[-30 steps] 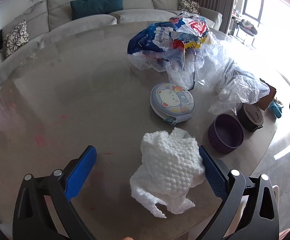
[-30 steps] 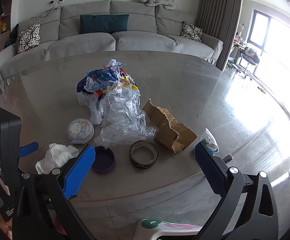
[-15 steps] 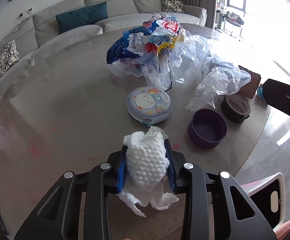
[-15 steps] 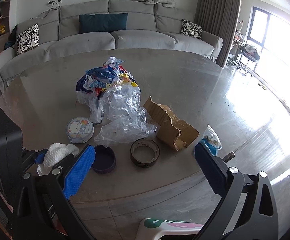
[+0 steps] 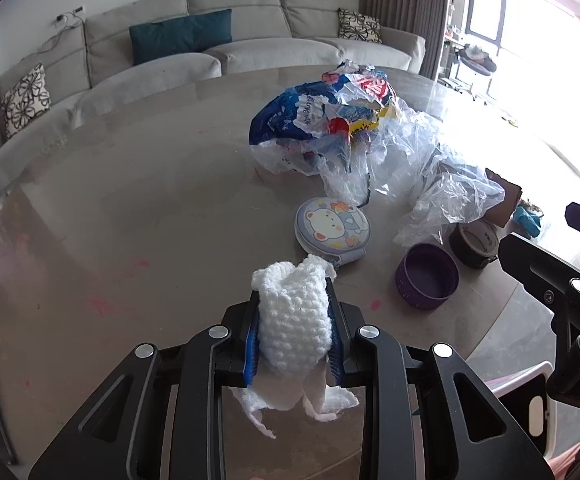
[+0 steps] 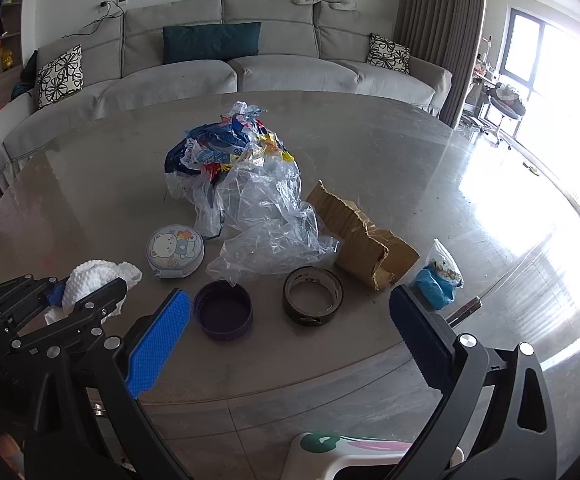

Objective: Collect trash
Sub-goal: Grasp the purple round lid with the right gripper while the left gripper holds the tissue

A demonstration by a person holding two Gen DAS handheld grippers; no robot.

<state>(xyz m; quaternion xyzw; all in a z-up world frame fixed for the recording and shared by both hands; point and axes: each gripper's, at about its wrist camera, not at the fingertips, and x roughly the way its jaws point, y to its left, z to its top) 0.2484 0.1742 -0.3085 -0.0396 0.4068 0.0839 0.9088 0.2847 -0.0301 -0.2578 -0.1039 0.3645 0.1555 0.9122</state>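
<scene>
A white crumpled tissue wad (image 5: 293, 320) is pinched between the blue pads of my left gripper (image 5: 291, 296), which is shut on it and holds it just above the round grey table (image 5: 130, 220). A torn tail hangs below the jaws. In the right wrist view the same wad (image 6: 90, 280) shows at the left in the left gripper (image 6: 86, 292). My right gripper (image 6: 290, 296) stands wide open over the table's near edge, with nothing between its fingers. Other trash lies beyond: a heap of clear and printed plastic bags (image 6: 246, 184), torn cardboard (image 6: 361, 232) and a small blue packet (image 6: 437, 276).
A round tin with a bear picture (image 6: 175, 252), a purple lid (image 6: 222, 314) and a dark tape roll (image 6: 312, 296) sit near the front edge. A grey sofa (image 6: 250, 68) curves behind the table. A white stool (image 6: 349, 452) stands below the edge.
The left jaws went from wide open around the tissue wad to shut on it, and the wad has risen a little off the table. The right gripper has stayed put.
</scene>
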